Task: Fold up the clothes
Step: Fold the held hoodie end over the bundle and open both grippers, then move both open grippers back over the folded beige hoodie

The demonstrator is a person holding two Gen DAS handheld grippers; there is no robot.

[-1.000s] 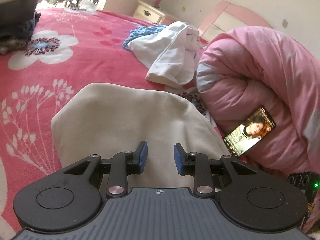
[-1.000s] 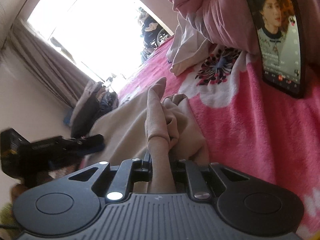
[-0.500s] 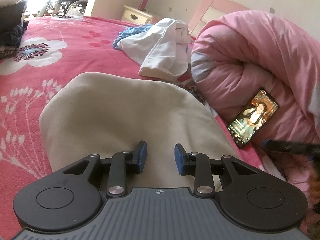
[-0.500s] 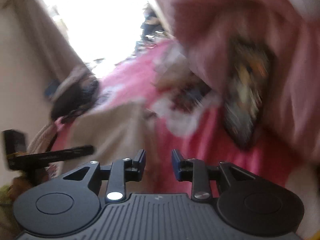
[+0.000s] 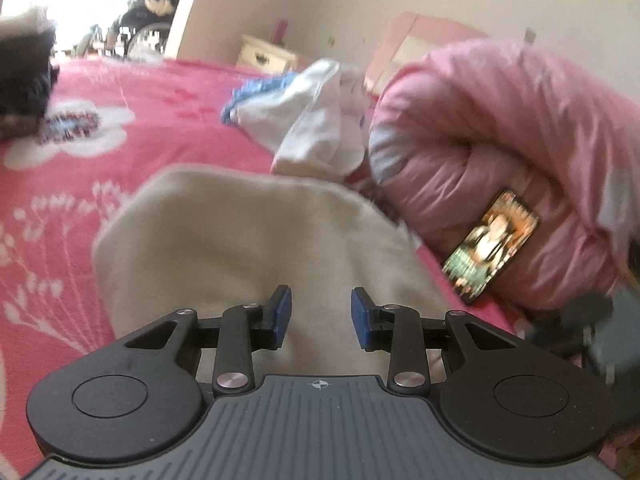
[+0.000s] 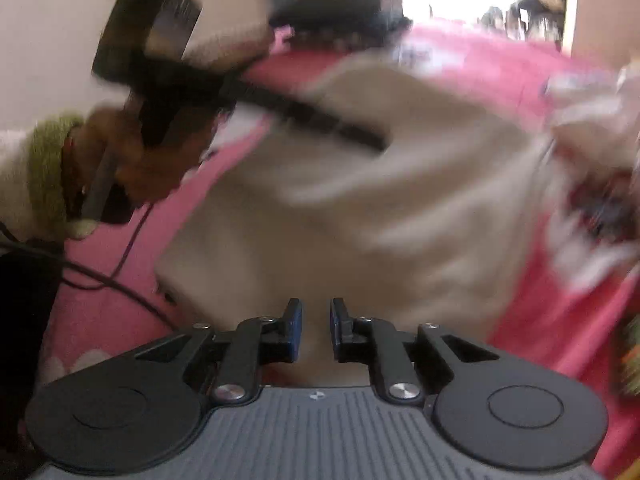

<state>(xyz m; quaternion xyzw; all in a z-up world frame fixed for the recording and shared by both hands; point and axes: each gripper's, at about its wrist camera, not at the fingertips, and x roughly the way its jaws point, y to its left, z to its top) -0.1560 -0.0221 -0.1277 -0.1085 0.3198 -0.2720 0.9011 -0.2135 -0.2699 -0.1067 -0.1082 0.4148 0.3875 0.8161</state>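
Observation:
A beige garment [image 5: 240, 232] lies folded flat on the pink flowered bedspread [image 5: 120, 92]. My left gripper [image 5: 321, 300] hovers over its near edge, open, with nothing between the blue pads. In the right wrist view, which is blurred, the same beige garment [image 6: 360, 200] fills the middle. My right gripper [image 6: 316, 312] is above its near edge. Its jaws are closing to a narrow gap with nothing between them. A person's hand [image 6: 132, 168] with a green cuff holds the left gripper's handle at the upper left, its fingers reaching out over the cloth.
A crumpled white garment [image 5: 320, 120] and a blue cloth [image 5: 256, 88] lie beyond the beige one. A rolled pink quilt [image 5: 500, 140] has a lit phone [image 5: 492, 246] leaning on it. Dark clothes [image 5: 24, 80] are stacked far left. A black cable [image 6: 100, 276] crosses the bedspread.
My right gripper let go of the beige fold it pinched, rose and rolled, and now looks across the garment. The left gripper shifted slightly over the cloth.

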